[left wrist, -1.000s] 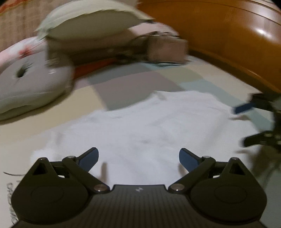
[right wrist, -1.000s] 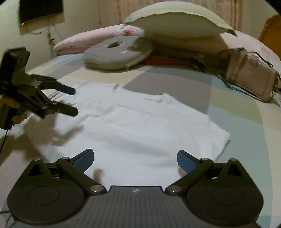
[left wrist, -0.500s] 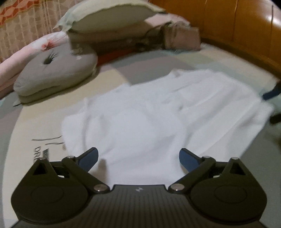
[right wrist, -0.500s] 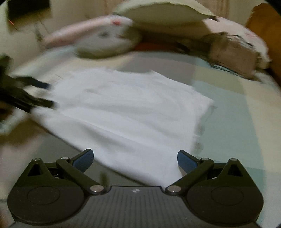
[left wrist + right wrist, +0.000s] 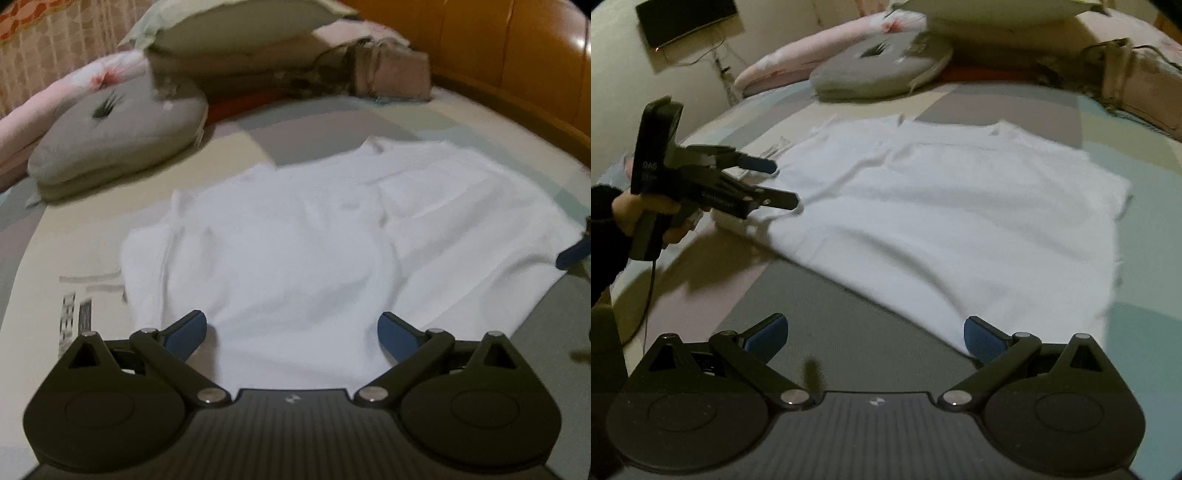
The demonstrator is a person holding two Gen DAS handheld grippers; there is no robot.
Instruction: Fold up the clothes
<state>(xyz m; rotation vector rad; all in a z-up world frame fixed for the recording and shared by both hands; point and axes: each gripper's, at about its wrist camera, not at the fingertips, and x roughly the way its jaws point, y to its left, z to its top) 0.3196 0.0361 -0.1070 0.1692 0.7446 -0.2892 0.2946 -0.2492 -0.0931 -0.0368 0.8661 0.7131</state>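
Across the patchwork bedspread a white T-shirt lies spread flat, with soft wrinkles running through it. My left gripper hovers over its near edge with both blue-padded fingers spread wide and nothing between them; white cloth fills the gap ahead. From the right wrist view I see that same left gripper reaching in from the side at the shirt's left edge, jaws apart, my hand wrapped round its handle below a dark sleeve. My right gripper also stands wide open, empty, low over a grey patch of the bedspread, its right-side pad just at the shirt's near corner. Beyond the shirt sit a round grey cushion, a pink floral pillow and a beige handbag. An orange wooden headboard curves behind the bed in the left wrist view.
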